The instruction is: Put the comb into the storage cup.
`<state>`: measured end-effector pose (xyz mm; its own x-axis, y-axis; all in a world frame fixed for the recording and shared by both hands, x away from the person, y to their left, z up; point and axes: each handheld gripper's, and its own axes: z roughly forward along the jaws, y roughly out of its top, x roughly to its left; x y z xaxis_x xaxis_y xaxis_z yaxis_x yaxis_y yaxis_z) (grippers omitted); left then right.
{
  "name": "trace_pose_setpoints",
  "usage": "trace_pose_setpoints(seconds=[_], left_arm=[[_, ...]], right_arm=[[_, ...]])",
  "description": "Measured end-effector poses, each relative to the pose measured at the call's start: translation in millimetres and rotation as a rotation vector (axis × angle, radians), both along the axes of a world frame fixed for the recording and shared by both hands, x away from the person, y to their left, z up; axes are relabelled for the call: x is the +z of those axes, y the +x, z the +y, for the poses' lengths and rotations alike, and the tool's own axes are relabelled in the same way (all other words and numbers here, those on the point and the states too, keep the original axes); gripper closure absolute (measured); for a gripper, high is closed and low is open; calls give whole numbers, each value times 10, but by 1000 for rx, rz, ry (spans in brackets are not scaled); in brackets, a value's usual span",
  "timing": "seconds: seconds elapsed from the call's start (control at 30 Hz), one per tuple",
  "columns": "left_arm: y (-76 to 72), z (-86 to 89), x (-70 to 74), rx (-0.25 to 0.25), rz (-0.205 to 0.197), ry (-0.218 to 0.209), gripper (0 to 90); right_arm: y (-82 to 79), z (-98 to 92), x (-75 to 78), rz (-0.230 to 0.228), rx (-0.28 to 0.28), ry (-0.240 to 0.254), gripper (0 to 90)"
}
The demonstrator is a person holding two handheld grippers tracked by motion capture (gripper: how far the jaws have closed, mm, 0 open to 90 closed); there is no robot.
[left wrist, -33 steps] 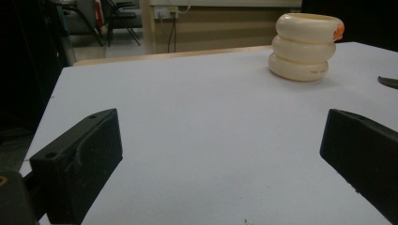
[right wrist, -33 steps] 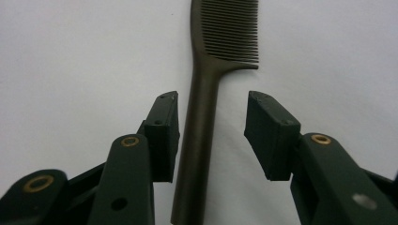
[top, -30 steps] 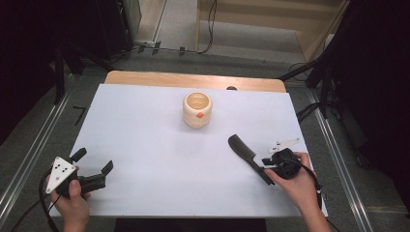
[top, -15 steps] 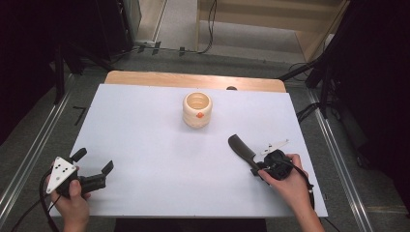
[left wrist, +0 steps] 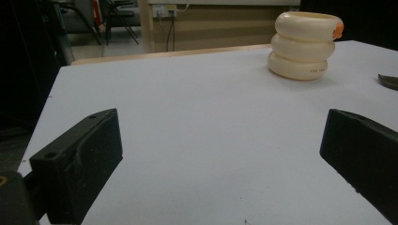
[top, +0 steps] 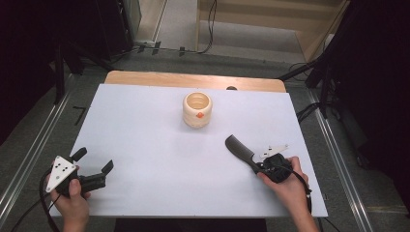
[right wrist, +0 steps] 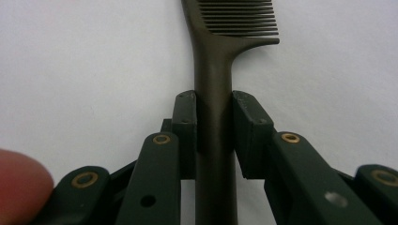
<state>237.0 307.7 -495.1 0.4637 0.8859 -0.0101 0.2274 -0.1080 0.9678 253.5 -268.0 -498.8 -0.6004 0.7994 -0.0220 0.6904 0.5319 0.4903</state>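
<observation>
The right gripper (right wrist: 213,101) is seen clenched on the handle of a dark comb (right wrist: 220,70); in the right gripper view both pads are pressed against the handle's two sides, the jaws having just been closing onto it. The comb's teeth are found just beyond the jaw tips, pointing off to one side, and the comb is laid flat on the white tabletop (top: 159,159). In the high view the right gripper (top: 263,166) is held low at the near right of the tabletop by a hand (top: 285,186), and the comb (top: 239,150) is seen stretching from it up and to the left. Farther beyond the comb's tip, well apart from it, a cream ringed cup (top: 197,110) with a small orange mark on its side is stood upright. The left gripper (top: 94,164) is held by the other hand (top: 72,203) at the near left corner, well apart from the right one, with its jaws spread wide and nothing between them. In the left gripper view the cup (left wrist: 304,46) is seen far ahead of its jaws and to the right.
</observation>
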Motion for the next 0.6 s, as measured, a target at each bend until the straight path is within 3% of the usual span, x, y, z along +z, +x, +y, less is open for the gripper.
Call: trace_pose_setpoints(seconds=[0.27,0.6], left_arm=[[4,39,25,-2,10,-44,0],[-26,-94,115,-30,-9,-25,0]], right_arm=[[-52,-16,27,-69,2,55,711],[-118,10,145,-164,23,112,710]])
